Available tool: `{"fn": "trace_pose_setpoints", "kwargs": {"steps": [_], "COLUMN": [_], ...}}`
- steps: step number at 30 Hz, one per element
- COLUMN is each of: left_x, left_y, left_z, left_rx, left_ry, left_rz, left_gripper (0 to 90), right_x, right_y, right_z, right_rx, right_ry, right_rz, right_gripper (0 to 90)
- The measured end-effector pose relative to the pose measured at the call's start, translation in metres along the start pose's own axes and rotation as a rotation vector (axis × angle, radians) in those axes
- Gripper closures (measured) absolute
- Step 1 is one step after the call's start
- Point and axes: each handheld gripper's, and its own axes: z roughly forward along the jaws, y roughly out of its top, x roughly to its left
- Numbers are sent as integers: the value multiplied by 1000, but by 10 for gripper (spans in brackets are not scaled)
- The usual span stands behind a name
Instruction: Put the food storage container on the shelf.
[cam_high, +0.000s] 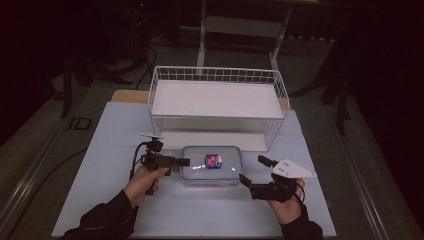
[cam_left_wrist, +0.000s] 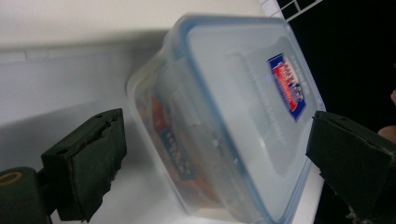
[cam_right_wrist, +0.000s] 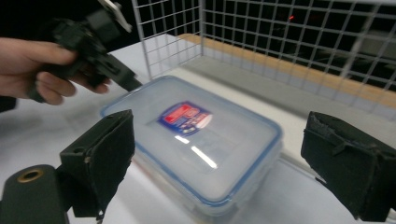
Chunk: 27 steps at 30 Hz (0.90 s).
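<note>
Both grippers stood wide, empty, flanking the clear rectangular blue-rimmed lidded plastic box (cam_high: 211, 165); left gripper (cam_high: 186, 161) at its end, right gripper (cam_high: 252, 168) near; gripping judged next.

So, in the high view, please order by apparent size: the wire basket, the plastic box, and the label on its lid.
1. wire basket
2. plastic box
3. label
</note>
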Motion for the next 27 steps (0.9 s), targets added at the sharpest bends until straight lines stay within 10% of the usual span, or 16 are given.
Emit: {"fn": "trace_pose_setpoints", "kwargs": {"steps": [7, 15, 27], "left_x": [11, 23, 14], "left_y": [-1, -2, -4], "left_z": [4, 1, -5], "left_rx": [66, 46, 47], "left_ry": [-102, -174, -161], "left_rz": [-106, -174, -78], "left_gripper": [147, 475, 534], "right_x": [1, 0, -6], "right_y": [-1, -1, -4], "right_z": [2, 2, 6], "right_rx": [22, 34, 70], "right_ry": [18, 17, 22], "right_rz": [6, 15, 53], "right_gripper": [97, 98, 99]}}
